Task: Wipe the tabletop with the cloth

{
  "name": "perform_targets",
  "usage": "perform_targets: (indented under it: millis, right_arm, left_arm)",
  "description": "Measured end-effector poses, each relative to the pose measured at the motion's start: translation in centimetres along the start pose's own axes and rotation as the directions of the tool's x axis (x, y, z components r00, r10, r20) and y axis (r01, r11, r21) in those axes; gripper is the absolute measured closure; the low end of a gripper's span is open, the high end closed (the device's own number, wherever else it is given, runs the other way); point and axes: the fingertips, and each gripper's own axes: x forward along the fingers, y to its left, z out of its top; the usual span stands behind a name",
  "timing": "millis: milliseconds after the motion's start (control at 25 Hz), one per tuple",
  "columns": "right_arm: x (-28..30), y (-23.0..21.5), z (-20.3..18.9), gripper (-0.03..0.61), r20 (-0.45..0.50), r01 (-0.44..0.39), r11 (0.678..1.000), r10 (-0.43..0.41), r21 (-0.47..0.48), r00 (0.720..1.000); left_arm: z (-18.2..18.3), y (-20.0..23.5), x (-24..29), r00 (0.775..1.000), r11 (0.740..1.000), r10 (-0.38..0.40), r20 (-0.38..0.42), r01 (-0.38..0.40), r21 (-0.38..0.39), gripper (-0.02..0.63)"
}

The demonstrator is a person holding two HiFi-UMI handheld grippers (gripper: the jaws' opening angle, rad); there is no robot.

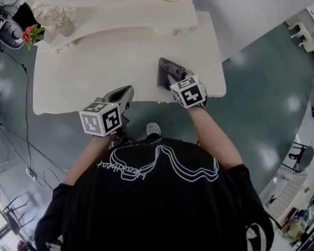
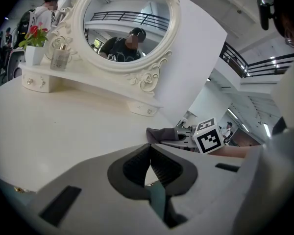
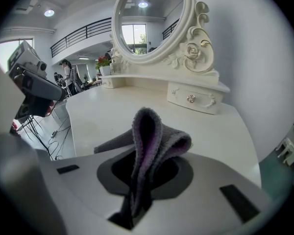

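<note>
Nearest, at the front edge of the tabletop (image 1: 89, 77), the left gripper (image 1: 124, 92) has its jaws pressed together with nothing in them. A bit farther in, near the front right corner, the right gripper (image 1: 174, 79) pinches the grey cloth (image 1: 166, 68) tight. The cloth stands up in a bunch, and its lower flap looks to rest on the tabletop. I see no dirt or wet marks, so I cannot tell how much is wiped. I think most of the top is left to do. At the back edge a small drawer (image 3: 193, 98) is closed, so its inside is hidden. At the back left corner a white pot (image 2: 33, 54) holds red flowers (image 2: 34, 33), just beside a glass bottle (image 2: 60, 58).
</note>
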Motion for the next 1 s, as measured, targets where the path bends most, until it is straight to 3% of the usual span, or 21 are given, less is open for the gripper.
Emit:
perform_targets:
  millis: [440,1000]
  right_arm:
    - [-4.4,-8.0,-4.6,0.525,-0.008,0.118,0.989,-0.118,0.090,0.993]
    - [-10.9,-17.3,-11.4,0.526,-0.096,0.328,0.921,-0.314,0.211,0.944]
  left_arm:
    - [-0.3,-3.4,4.4,0.997,0.998,-0.060,-0.045,0.061,0.026,0.609]
    - [1.0,-6.6,7.5,0.987,0.986,-0.138,-0.079,0.144,0.081,0.609]
